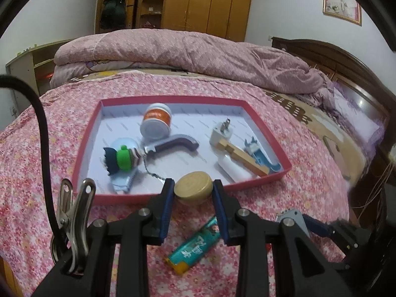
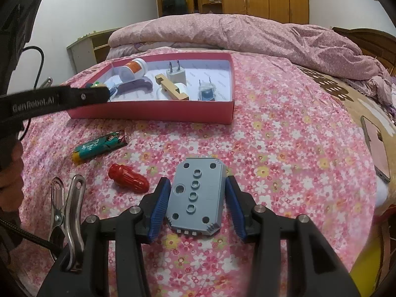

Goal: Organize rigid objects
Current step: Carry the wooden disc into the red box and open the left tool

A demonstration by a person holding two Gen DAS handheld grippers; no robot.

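The round wooden lid [image 1: 193, 185] sits pinched between the blue pads of the left tool [image 1: 193, 193], lifted just at the near rim of the red tray [image 1: 262, 182]. Inside the tray lie an orange-banded jar [image 1: 156, 121], a white plug [image 1: 221, 133] and a wooden block [image 1: 241, 157]. Over on the right, the right tool [image 2: 196, 198] clamps the grey plate [image 2: 195, 195] down at the flowered bedspread [image 2: 284, 148]. A teal lighter [image 2: 99, 147] and a red capsule-shaped piece [image 2: 128, 178] lie loose on the bed, near the tray.
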